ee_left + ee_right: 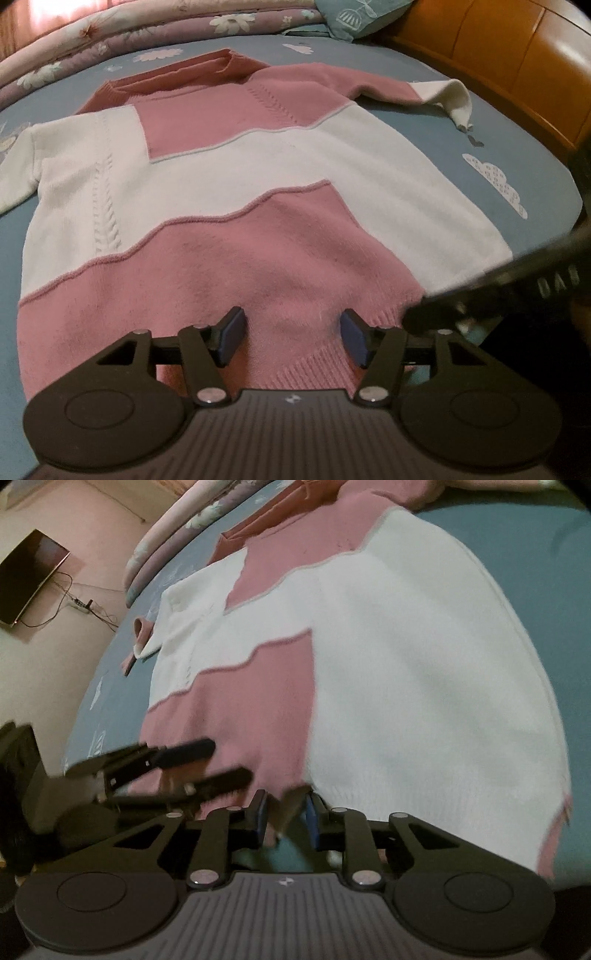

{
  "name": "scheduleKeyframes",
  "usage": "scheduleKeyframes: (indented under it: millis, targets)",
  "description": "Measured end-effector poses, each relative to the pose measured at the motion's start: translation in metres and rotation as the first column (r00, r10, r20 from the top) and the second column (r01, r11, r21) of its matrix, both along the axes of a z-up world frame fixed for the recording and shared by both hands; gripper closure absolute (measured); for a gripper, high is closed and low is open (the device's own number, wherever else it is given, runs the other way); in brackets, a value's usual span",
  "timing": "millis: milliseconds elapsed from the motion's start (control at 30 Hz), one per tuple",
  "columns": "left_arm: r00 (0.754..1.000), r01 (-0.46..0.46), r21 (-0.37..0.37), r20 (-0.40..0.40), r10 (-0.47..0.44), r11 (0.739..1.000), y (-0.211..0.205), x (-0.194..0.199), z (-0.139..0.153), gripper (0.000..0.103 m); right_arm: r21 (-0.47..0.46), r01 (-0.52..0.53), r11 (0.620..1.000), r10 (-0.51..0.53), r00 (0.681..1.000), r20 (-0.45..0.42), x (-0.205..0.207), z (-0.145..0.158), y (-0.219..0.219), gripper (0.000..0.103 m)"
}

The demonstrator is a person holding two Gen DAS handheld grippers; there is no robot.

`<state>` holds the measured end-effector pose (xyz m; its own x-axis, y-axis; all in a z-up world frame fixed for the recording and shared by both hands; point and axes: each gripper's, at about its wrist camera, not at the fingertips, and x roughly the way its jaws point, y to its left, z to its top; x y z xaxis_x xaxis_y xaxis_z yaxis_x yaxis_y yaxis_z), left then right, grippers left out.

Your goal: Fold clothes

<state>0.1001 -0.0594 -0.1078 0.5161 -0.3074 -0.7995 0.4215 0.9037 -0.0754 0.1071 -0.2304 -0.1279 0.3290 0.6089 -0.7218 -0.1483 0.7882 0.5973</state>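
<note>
Sweater lies flat and face up on the blue bedsheet, neck toward the quilt, sleeves out to each side, hem nearest both grippers.

Left gripper: fingers spread, hem bunched up between the pads but not pinched. Right gripper: fingers close together at the hem, a peak of the fabric edge between the pads. Looks like a pinch, but the frame is blurred, so I can't tell for sure.

Handling, my read: thick soft knit, light, no stiffness, so it will droop and drag if lifted from one point. Fuzzy surface should grip the pads well, slip risk low. Ribbed hem is the thickest, firmest edge, so it's the best hold. Take both layers, two points spaced apart along the hem, lift evenly. The loose right sleeve will likely trail.
</note>
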Motion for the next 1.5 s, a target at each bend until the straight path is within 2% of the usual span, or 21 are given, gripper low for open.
scheduleKeyframes:
  millis: [67,167,233,333,467,500,567,633,700,733,767,800,833,900,967,1033,1100,1200,1267,1367,1500]
  targets:
    - [1.000,-0.001,-0.002,0.000,0.001,1.000,0.000,0.000,0.000,0.044,0.025,0.021,0.999,-0.021,0.999,-0.028,0.005,-0.001,-0.001,0.076]
    - [1.000,-0.018,0.007,-0.007,0.018,1.000,0.003,-0.004,0.007,0.045,0.113,0.035,0.993,-0.026,0.997,-0.078,0.000,-0.002,-0.012,0.076]
    - [0.999,0.026,0.019,0.026,-0.026,0.999,0.004,-0.014,0.015,0.045,0.193,0.035,0.980,-0.013,0.993,-0.115,-0.003,-0.006,-0.020,0.073]
    - [0.991,0.101,0.026,0.087,-0.103,0.995,0.006,-0.029,0.028,0.045,0.223,0.046,0.974,-0.016,0.991,-0.135,-0.001,-0.013,-0.022,0.071]
    - [0.951,0.242,0.063,0.184,-0.249,0.968,0.004,-0.056,0.043,0.041,0.296,0.064,0.953,-0.015,0.986,-0.167,0.003,-0.024,-0.020,0.071]
    - [0.938,0.270,0.088,0.199,-0.282,0.959,-0.001,-0.061,0.042,0.037,0.333,0.079,0.939,-0.022,0.985,-0.172,0.004,-0.024,-0.020,0.071]
    - [0.911,0.322,0.139,0.223,-0.347,0.936,-0.011,-0.071,0.040,0.035,0.410,0.090,0.908,-0.015,0.983,-0.185,0.006,-0.024,-0.022,0.071]
    - [0.887,0.340,0.227,0.245,-0.391,0.913,-0.026,-0.075,0.032,0.035,0.432,0.097,0.897,-0.017,0.983,-0.185,0.007,-0.022,-0.023,0.071]
    - [0.874,0.334,0.299,0.257,-0.412,0.894,-0.040,-0.073,0.021,0.036,0.438,0.099,0.893,-0.021,0.984,-0.178,0.007,-0.018,-0.023,0.071]
    - [0.873,0.324,0.325,0.261,-0.413,0.889,-0.046,-0.069,0.016,0.037,0.439,0.096,0.894,-0.020,0.985,-0.174,0.007,-0.017,-0.023,0.071]
    - [0.878,0.292,0.355,0.268,-0.396,0.888,-0.050,-0.063,0.010,0.047,0.432,0.092,0.897,-0.022,0.986,-0.165,0.007,-0.014,-0.023,0.071]
    - [0.888,0.262,0.369,0.269,-0.372,0.892,-0.052,-0.056,0.009,0.061,0.411,0.084,0.908,-0.025,0.989,-0.145,0.005,-0.010,-0.023,0.071]
    - [0.899,0.231,0.381,0.269,-0.347,0.895,-0.053,-0.049,0.007,0.065,0.385,0.070,0.920,-0.024,0.992,-0.123,0.002,-0.006,-0.023,0.071]
    - [0.918,0.207,0.334,0.259,-0.301,0.920,-0.045,-0.035,0.011,0.063,0.301,0.022,0.953,-0.007,0.999,-0.049,-0.006,0.006,-0.025,0.071]
    - [0.934,0.194,0.280,0.241,-0.264,0.940,-0.035,-0.021,0.014,0.061,0.131,-0.075,0.989,0.065,0.995,0.075,-0.017,0.019,-0.019,0.071]
    - [0.953,0.177,0.226,0.205,-0.225,0.958,-0.024,-0.007,0.015,0.059,-0.086,-0.166,0.982,0.180,0.964,0.197,-0.032,0.030,-0.009,0.073]
    - [0.967,0.161,0.160,0.170,-0.188,0.974,-0.015,0.005,0.017,0.058,-0.274,-0.246,0.930,0.323,0.903,0.284,-0.050,0.033,0.004,0.074]
    - [0.982,0.128,0.102,0.123,-0.140,0.986,-0.005,0.018,0.017,0.058,-0.407,-0.346,0.845,0.487,0.812,0.322,-0.068,0.029,0.024,0.074]
    - [0.986,0.116,0.077,0.109,-0.124,0.990,-0.001,0.023,0.017,0.057,-0.481,-0.377,0.791,0.567,0.747,0.347,-0.076,0.026,0.036,0.074]
    - [0.990,0.098,0.074,0.095,-0.105,0.992,0.002,0.026,0.016,0.057,-0.536,-0.429,0.727,0.655,0.667,0.354,-0.083,0.025,0.046,0.079]
    - [0.992,0.091,0.071,0.083,-0.097,0.993,0.004,0.027,0.014,0.056,-0.608,-0.436,0.664,0.715,0.608,0.344,-0.087,0.020,0.055,0.083]
